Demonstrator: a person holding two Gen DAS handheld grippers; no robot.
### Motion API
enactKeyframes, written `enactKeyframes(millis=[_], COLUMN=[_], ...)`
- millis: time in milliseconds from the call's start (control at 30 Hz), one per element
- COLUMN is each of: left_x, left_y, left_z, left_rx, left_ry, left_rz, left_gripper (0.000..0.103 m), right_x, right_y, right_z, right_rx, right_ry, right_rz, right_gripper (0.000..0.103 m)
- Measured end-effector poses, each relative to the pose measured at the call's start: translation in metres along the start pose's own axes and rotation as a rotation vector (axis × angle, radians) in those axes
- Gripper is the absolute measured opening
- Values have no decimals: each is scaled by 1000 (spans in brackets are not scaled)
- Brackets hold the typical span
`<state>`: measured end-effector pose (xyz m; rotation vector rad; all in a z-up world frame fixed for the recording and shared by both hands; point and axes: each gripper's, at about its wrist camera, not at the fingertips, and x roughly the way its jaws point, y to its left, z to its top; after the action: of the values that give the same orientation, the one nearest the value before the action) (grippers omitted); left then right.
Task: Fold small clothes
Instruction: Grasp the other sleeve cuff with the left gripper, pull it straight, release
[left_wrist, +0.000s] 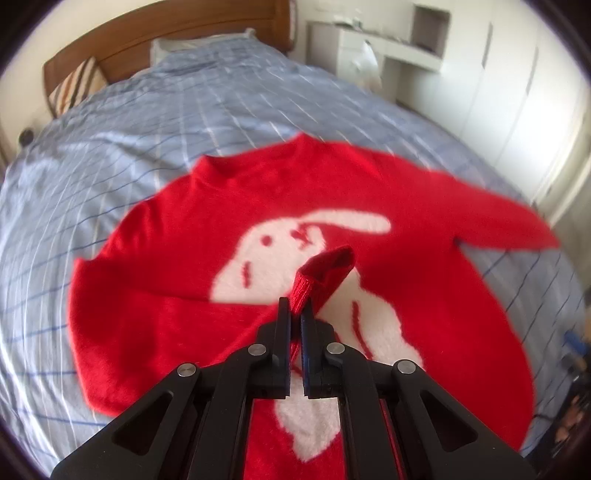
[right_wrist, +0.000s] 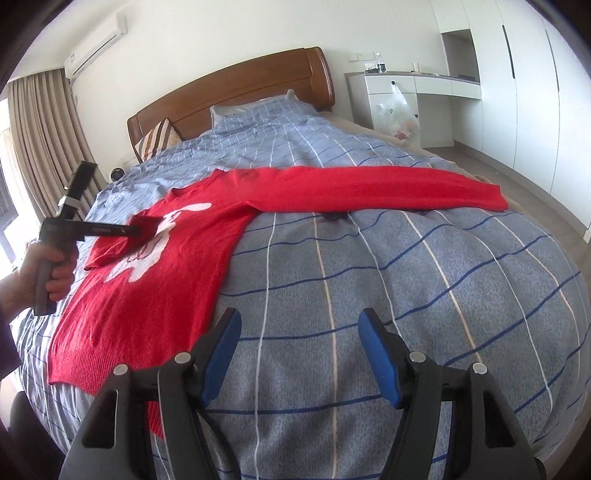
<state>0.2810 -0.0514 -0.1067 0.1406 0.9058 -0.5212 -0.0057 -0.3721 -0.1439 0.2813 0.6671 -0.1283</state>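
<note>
A small red sweater with a white rabbit design lies face up on the bed, also seen in the right wrist view. My left gripper is shut on the ribbed cuff of the sweater's left sleeve and holds it over the chest; it also shows in the right wrist view. The other sleeve lies stretched out flat to the right. My right gripper is open and empty above the bedding, to the right of the sweater's hem.
The bed has a blue-grey checked duvet, a striped pillow and a wooden headboard. A white desk with a plastic bag and white wardrobes stand at the right. Curtains hang at the left.
</note>
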Motion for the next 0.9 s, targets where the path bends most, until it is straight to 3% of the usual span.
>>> enactKeyframes(millis=[67, 133, 233, 367, 433, 567, 900], left_x=[-39, -75, -110, -124, -122, -113, -103], left_y=[48, 108, 203, 291, 307, 316, 340], left_z=[2, -6, -38, -103, -130, -158, -186], left_rx=[-169, -355, -628, -909, -971, -996, -1073], left_ry=[-85, -160, -202, -153, -116, -81, -62], left_rz=[0, 71, 296, 514, 573, 664, 675], left_gripper=[3, 3, 3, 3, 2, 2, 2], right_x=[-1, -2, 0, 7, 10, 14, 19], right_y=[0, 2, 6, 13, 17, 20, 12], right_z=[-1, -1, -2, -6, -7, -11, -11], right_rx=[-1, -8, -18, -29, -44, -58, -31], right_ry=[-7, -15, -14, 14, 21, 34, 39], right_rz=[0, 3, 8, 24, 24, 9, -33], right_gripper=[66, 66, 66, 66, 66, 66, 66])
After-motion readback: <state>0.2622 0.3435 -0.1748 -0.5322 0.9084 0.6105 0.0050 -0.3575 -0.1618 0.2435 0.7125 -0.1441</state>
